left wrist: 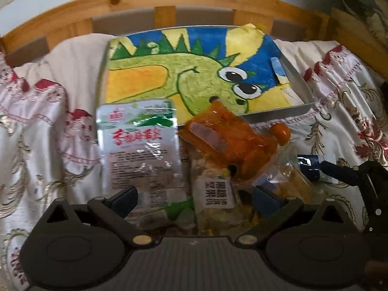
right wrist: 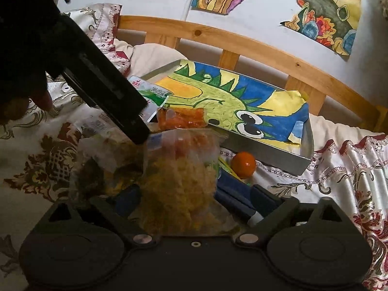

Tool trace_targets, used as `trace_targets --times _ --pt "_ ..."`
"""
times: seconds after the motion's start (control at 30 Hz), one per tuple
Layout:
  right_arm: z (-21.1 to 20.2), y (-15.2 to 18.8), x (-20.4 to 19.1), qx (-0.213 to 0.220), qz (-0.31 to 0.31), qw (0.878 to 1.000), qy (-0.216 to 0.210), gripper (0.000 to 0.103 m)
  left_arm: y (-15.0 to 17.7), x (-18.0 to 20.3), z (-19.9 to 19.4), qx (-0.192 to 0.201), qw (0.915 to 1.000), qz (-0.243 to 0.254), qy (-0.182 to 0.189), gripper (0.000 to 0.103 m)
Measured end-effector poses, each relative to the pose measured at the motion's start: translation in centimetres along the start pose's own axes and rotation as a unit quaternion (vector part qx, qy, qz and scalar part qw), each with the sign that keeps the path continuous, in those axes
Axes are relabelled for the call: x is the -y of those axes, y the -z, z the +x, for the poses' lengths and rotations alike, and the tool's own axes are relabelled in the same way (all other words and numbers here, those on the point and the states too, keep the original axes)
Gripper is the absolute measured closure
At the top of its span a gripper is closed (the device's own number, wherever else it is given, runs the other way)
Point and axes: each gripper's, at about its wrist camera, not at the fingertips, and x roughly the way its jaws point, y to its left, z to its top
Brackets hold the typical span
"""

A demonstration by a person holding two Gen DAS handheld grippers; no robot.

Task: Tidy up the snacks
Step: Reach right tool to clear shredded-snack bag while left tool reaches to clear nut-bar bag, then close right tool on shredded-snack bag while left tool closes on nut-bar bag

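Observation:
A pile of snacks lies on the bedspread in front of a grey tray (left wrist: 278, 114) lined with a dinosaur drawing. In the left wrist view my left gripper (left wrist: 194, 201) is open over the pile: a silver packet with red lettering (left wrist: 138, 150), an orange packet (left wrist: 230, 143) and a clear pack with a label (left wrist: 213, 194). In the right wrist view my right gripper (right wrist: 194, 203) is open around a clear bag of yellow snack (right wrist: 179, 181). A small orange (right wrist: 243, 165) lies by the tray (right wrist: 266, 154). The orange packet (right wrist: 181, 118) rests on the tray's edge.
A wooden bed rail (left wrist: 169, 2) runs behind the tray. The patterned bedspread (left wrist: 36, 145) spreads to both sides. Children's drawings (right wrist: 327, 12) hang on the wall. The left tool's black body (right wrist: 104, 89) crosses the right wrist view at upper left. A dark blue packet (right wrist: 232, 191) lies near the right gripper.

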Motion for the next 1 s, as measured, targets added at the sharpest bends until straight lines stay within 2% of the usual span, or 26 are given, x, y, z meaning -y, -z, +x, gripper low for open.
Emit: trace_targets --times 0.13,0.23,0.3,0.47,0.57,0.63,0.73,0.83,1.0 --pt "0.1 0.2 0.3 -0.003 0.003 1.000 -0.012 0.016 0.1 0.2 0.5 -0.005 0.9998 0.012 0.015 0.002" --pt "0.0 0.3 0.6 -0.007 0.009 1.000 -0.021 0.027 0.3 0.1 0.3 -0.005 0.9995 0.021 0.024 0.004" --pt "0.0 0.4 0.8 -0.009 0.014 1.000 -0.023 0.029 0.3 0.0 0.2 -0.002 0.9994 0.021 0.026 0.005" --pt "-0.2 0.4 1.1 -0.009 0.025 0.999 -0.031 0.036 0.0 0.1 0.4 -0.006 0.9983 0.002 0.057 0.014" --pt "-0.5 0.3 1.4 -0.007 0.026 0.999 -0.027 0.038 0.0 0.2 0.8 -0.014 0.9970 -0.004 0.077 0.018" --pt "-0.6 0.1 1.7 -0.011 0.029 0.999 -0.024 0.038 0.0 0.2 1.2 -0.023 0.9963 -0.013 0.082 0.026" --pt "-0.6 0.1 2.0 -0.014 0.025 0.999 -0.015 0.038 -0.2 0.0 1.8 -0.032 0.9961 -0.035 0.075 0.039" --pt "-0.5 0.2 2.1 -0.016 0.026 0.999 -0.013 0.038 -0.4 -0.4 2.3 -0.038 0.9959 -0.052 0.064 0.047" --pt "-0.5 0.2 1.9 -0.013 0.023 1.000 -0.012 0.038 -0.7 -0.3 2.6 -0.054 0.9958 -0.049 0.055 0.048"
